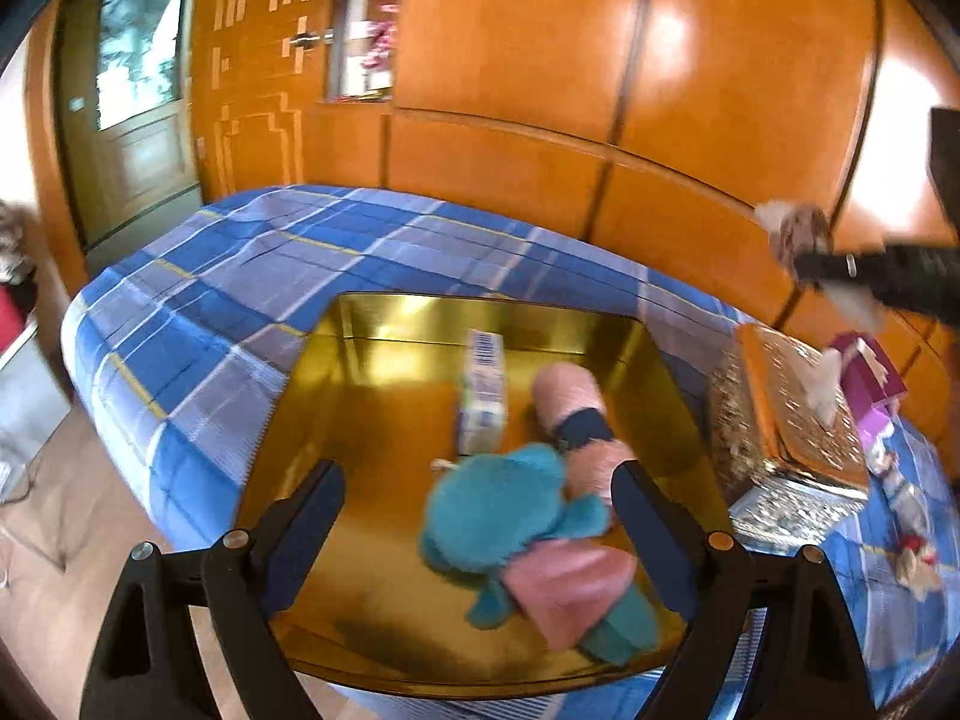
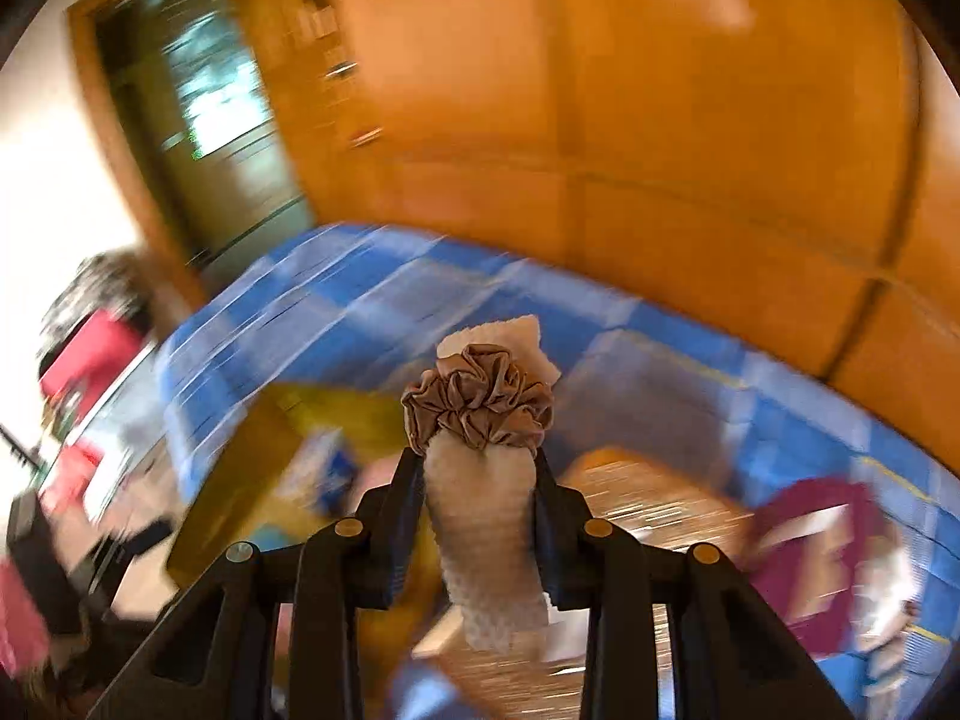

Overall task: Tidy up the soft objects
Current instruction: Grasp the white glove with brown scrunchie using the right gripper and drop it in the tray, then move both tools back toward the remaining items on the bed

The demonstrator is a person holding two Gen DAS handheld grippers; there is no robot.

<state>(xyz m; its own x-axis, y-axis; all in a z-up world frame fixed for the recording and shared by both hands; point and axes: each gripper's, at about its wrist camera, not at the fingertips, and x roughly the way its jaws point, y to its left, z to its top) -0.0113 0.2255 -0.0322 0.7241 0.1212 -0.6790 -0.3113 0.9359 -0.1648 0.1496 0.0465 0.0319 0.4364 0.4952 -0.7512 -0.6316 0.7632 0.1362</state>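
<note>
A gold tray (image 1: 372, 396) lies on the blue plaid bed. In it are a teal plush toy (image 1: 504, 504) with a pink cloth (image 1: 570, 588), a rolled pink cloth with a dark band (image 1: 576, 414) and a white-blue packet (image 1: 483, 396). My left gripper (image 1: 477, 516) is open above the tray, its fingers either side of the plush, not touching it. My right gripper (image 2: 477, 468) is shut on a rolled white towel (image 2: 486, 516) bound by a brown scrunchie (image 2: 477, 405), held in the air. It also shows in the left wrist view (image 1: 840, 267), far right.
A gold patterned box (image 1: 792, 420) stands right of the tray, with a magenta box (image 1: 870, 378) and small items beyond it. Orange wooden wardrobes (image 1: 600, 90) run behind the bed. A door (image 1: 138, 114) and floor clutter are at the left. The right wrist view is motion-blurred.
</note>
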